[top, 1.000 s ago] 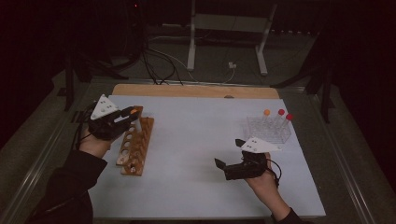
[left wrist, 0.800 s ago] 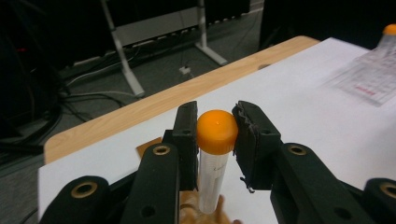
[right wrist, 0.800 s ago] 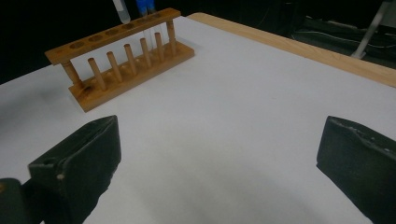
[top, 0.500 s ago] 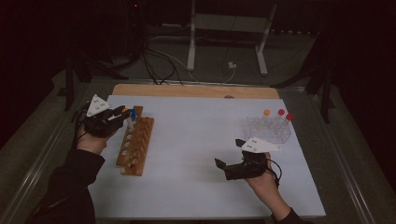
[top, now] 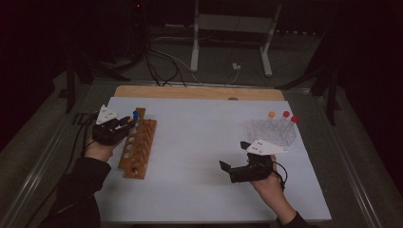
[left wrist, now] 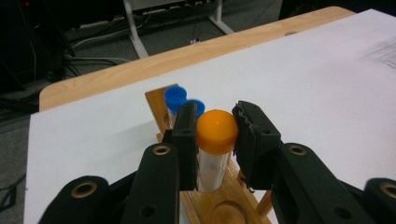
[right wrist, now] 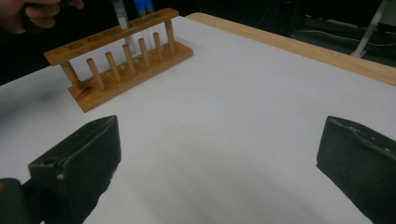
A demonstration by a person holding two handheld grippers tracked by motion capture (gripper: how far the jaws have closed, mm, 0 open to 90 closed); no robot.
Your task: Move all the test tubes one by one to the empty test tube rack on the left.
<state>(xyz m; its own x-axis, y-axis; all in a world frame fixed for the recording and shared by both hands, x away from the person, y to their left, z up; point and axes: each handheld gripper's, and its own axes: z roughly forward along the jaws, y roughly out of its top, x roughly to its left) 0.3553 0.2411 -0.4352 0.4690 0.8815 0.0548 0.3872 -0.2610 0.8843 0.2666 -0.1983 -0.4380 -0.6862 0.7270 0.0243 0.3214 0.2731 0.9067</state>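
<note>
At nine o'clock on the white table (top: 204, 190): we see the left gripper (top: 124, 126) over the far end of the rack.
Held thing: a clear plastic test tube with a rounded orange cap (left wrist: 216, 135), upright, its cap smooth and glossy, its see-through body showing a pale inside below the cap.
Left jaws: clamped on the tube just under the cap, one black pad on each side, as we see in the left gripper view.
Tube's place: above the wooden test-tube rack (top: 138, 147), its lower end down among the rack's holes; we cannot tell whether it is seated.
Rack: light brown wood, a long top bar with a row of round holes on short pegs, lying lengthwise from six to twelve o'clock.
Neighbours: two blue-capped clear tubes (left wrist: 175, 100) stand in the rack's far holes, just beyond the orange cap at twelve o'clock.
Right gripper (top: 228, 167): at four o'clock on the table, held low in the person's hand, well apart from the rack.
Right jaws: wide apart with bare table between them.
Three o'clock: a clear plastic tube rack (top: 271, 133) with one orange and two red caps standing up from it.
</note>
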